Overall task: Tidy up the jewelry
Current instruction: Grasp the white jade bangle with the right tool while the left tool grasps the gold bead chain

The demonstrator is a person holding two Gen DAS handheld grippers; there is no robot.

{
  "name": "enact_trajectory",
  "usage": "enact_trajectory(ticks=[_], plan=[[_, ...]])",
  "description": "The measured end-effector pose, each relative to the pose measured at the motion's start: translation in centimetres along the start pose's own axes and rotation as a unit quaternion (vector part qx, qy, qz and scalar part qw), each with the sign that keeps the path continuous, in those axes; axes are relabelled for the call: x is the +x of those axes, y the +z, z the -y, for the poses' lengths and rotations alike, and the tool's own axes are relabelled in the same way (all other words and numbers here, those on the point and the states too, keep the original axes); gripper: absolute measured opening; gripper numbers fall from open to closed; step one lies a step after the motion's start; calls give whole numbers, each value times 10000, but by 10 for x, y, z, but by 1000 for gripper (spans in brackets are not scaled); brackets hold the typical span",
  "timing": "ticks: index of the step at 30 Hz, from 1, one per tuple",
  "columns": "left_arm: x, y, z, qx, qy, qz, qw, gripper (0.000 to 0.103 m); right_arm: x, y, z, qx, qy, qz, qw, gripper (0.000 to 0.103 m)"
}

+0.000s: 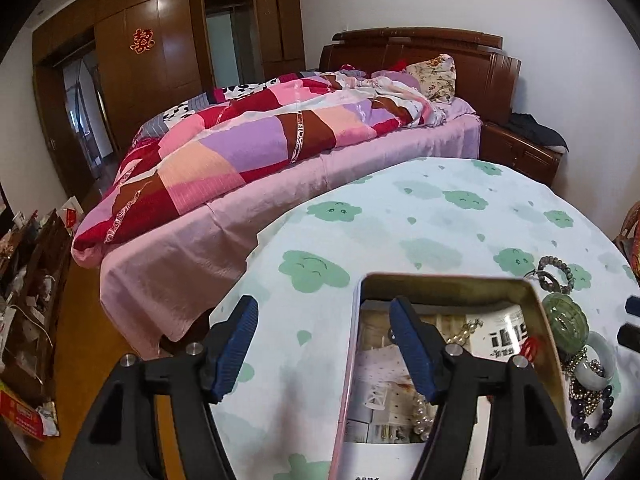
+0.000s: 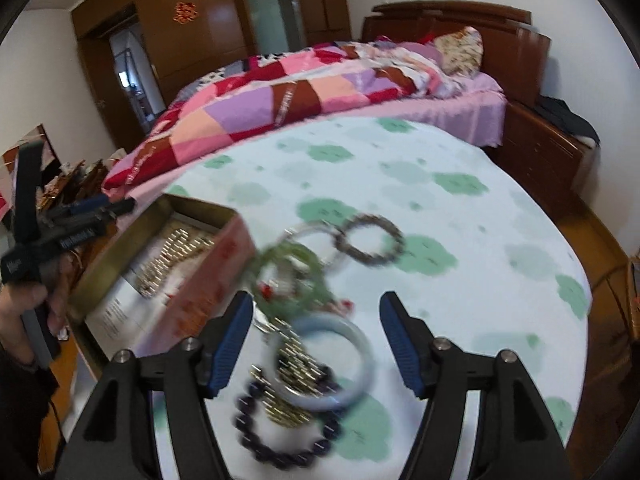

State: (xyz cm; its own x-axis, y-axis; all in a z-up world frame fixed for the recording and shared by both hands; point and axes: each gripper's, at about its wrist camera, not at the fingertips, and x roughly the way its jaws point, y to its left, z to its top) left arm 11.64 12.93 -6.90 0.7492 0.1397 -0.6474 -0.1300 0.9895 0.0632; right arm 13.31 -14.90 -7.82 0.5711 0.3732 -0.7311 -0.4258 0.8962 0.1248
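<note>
Both pairs of tongs stand spread and empty — the left tongs (image 1: 324, 346) straddle the near wall of the open tin box (image 1: 448, 280), the right tongs (image 2: 316, 344) hover over the jewelry heaped on the desk (image 2: 460, 208) just beside it. The step looks like choosing the next piece. The pale jade bangle (image 2: 324, 360) lies between the right pads — lowering and closing on its rim, clear of the purple bead bracelet (image 2: 288, 436), seems the likely move.

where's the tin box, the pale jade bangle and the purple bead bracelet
tin box (image 1: 448, 286): left wrist view, on its far inner wall.
pale jade bangle (image 2: 362, 354): right wrist view, on the right side of the ring.
purple bead bracelet (image 2: 280, 458): right wrist view, on the near beads.
</note>
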Motion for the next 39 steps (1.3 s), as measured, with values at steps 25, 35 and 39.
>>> enact_trajectory(ticks=[25, 35, 39], plan=[[-75, -43, 99, -14, -794, -44, 9968, 73, 36, -26, 23, -318, -403, -843, 9951, 16], [-86, -55, 127, 215, -1062, -72, 9941, 73, -6, -38, 45, 307, 127, -163, 9993, 14], [-84, -59, 137, 357, -1115, -120, 9931, 73, -14, -35, 55, 582, 201, 51, 9981, 14]])
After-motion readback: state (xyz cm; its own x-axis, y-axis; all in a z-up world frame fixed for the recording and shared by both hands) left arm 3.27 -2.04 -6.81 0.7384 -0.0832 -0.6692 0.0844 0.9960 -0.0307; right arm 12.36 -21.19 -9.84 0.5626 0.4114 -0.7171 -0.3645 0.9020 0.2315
